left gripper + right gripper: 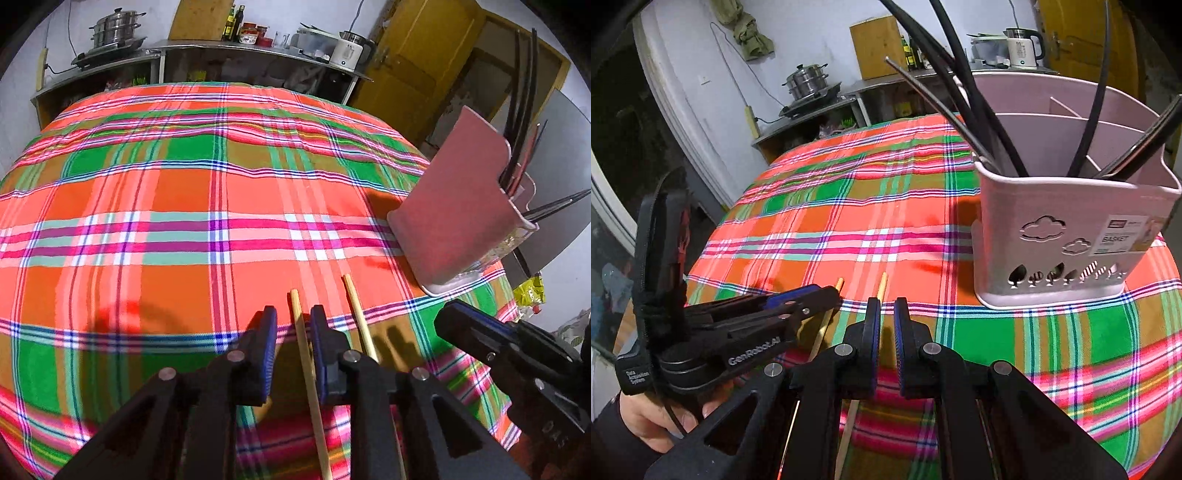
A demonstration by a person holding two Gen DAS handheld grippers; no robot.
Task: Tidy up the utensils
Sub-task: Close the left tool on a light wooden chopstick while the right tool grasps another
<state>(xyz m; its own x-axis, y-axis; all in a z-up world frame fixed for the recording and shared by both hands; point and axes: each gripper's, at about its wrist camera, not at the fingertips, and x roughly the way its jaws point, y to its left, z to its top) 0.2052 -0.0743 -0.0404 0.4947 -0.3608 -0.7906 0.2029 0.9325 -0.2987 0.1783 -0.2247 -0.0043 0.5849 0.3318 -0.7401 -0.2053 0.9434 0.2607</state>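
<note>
Two wooden chopsticks [308,373] lie side by side on the plaid tablecloth [177,206], near the pink utensil basket [1071,236] holding black chopsticks [967,96]. The left gripper [293,325] straddles one stick, jaws parted. The right gripper [884,321] straddles the other, jaws narrowly apart.

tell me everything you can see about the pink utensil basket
The pink basket looks like matte plastic and stands upright on the plaid tablecloth. Inner dividers split it into compartments. Its front wall has cloud and tree cutouts and a label reading BASKET. Long black utensils lean out of it. Neither gripper touches it.
</note>
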